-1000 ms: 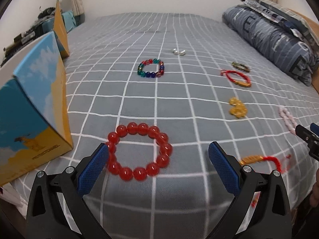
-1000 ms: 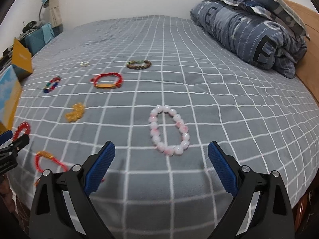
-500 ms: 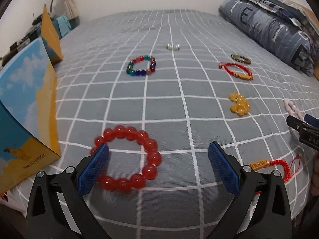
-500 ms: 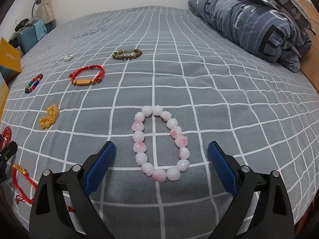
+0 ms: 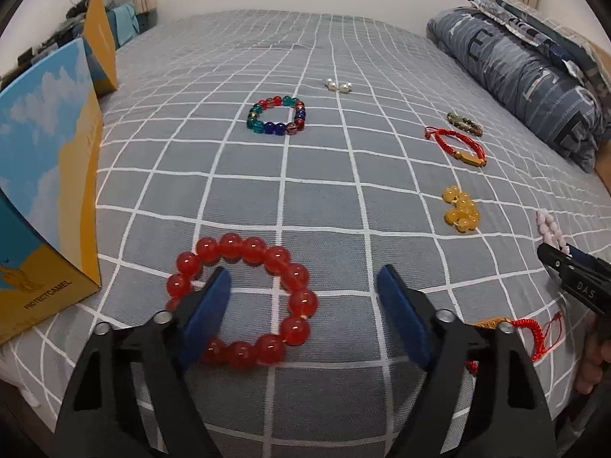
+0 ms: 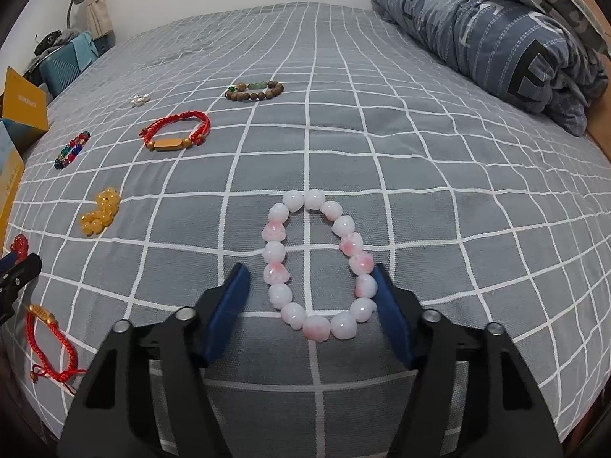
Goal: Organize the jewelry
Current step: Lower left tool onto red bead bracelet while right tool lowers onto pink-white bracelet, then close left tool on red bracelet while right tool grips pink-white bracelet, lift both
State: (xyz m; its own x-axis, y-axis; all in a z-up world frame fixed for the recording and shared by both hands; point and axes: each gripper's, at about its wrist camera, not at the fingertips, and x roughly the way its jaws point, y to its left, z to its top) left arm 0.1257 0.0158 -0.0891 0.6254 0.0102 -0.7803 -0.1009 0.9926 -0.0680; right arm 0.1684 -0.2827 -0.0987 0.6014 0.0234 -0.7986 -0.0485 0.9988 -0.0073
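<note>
Two handheld grippers point down at a grey bedspread point(image 6: 420, 198) with a white grid, both with jaws closing. The left gripper point(image 5: 303, 316) has its left blue pad inside the ring of a red bead bracelet point(image 5: 244, 297) and its right pad outside, clear of the beads; the right side of the ring lies between the fingers, not yet pinched. The right gripper point(image 6: 311, 311) straddles the near end of a pink-and-white bead bracelet point(image 6: 317, 263); the right pad seems to touch the beads, the left pad stands just beside them, so no firm hold yet. A likely risk: round, glossy beads can roll or squirt out from between flat pads, and the soft cloth may bunch and get nipped with them. The left pad inside the red ring could drag the loop sideways instead of gripping it. Beyond the fingertips lie a heap of amber beads point(image 6: 100, 212), a woven red cord bracelet point(image 6: 177, 133) and a multicoloured glass bracelet point(image 5: 277, 115). Left of the left fingers stands a blue-and-yellow cardboard box point(image 5: 46, 175).
</note>
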